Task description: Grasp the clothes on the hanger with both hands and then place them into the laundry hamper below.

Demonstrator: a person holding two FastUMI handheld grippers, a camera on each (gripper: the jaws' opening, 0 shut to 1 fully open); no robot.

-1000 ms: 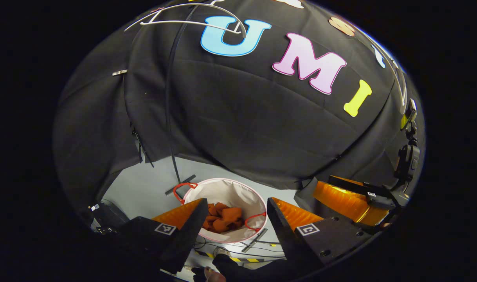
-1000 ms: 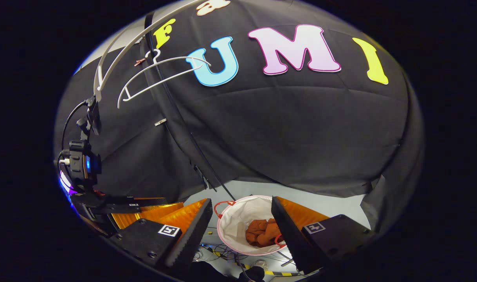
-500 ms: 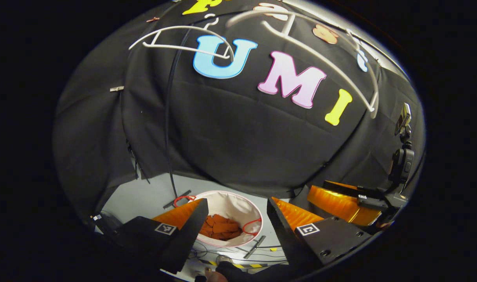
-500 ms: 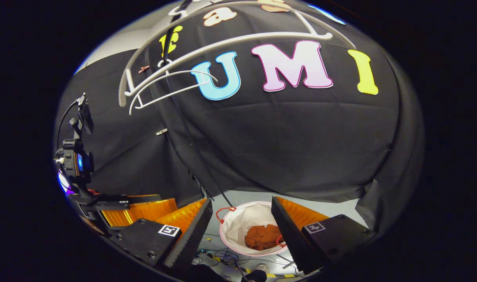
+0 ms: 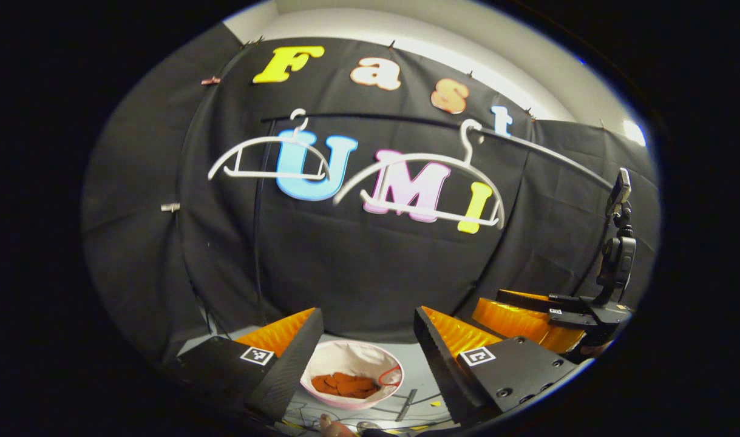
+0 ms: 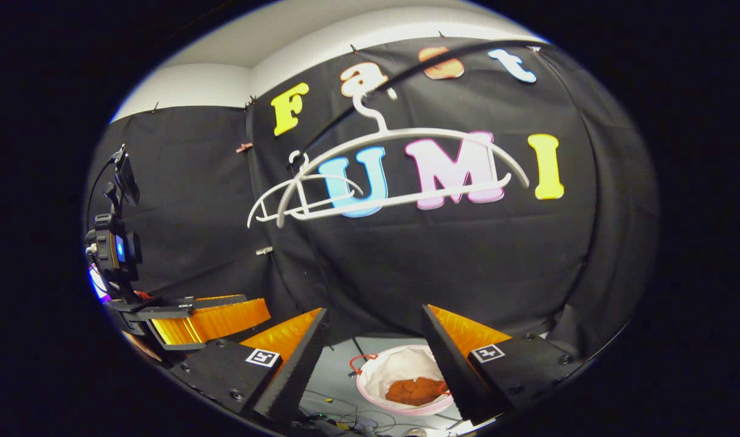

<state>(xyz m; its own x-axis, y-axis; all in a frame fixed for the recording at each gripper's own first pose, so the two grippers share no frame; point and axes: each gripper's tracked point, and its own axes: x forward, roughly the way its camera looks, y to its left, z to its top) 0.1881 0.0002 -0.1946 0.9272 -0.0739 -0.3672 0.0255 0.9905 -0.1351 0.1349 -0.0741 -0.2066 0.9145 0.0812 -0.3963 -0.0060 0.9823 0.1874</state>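
Rust-orange clothes (image 5: 344, 385) lie crumpled inside the round white laundry hamper (image 5: 353, 353) with red handles on the floor. The same clothes (image 6: 417, 391) in the hamper (image 6: 400, 364) show in the right gripper view. Two bare white hangers (image 5: 271, 161) (image 5: 423, 185) hang on a dark rail (image 5: 394, 121). In the right gripper view the near hanger (image 6: 406, 167) overlaps the far one (image 6: 303, 188). My left gripper (image 5: 368, 321) is open and holds nothing, high above the hamper. My right gripper (image 6: 374, 318) is open too, with nothing between its fingers.
The right gripper's body (image 5: 558, 309) sits at the right edge of the left gripper view; the left gripper's body (image 6: 193, 318) sits at the left of the right gripper view. Cables and yellow-black tape (image 5: 418, 403) lie on the grey floor beside the hamper.
Both grippers have risen and tilted up: the hamper has shrunk and dropped low in both views, and the two bare hangers and rail have come into the middle.
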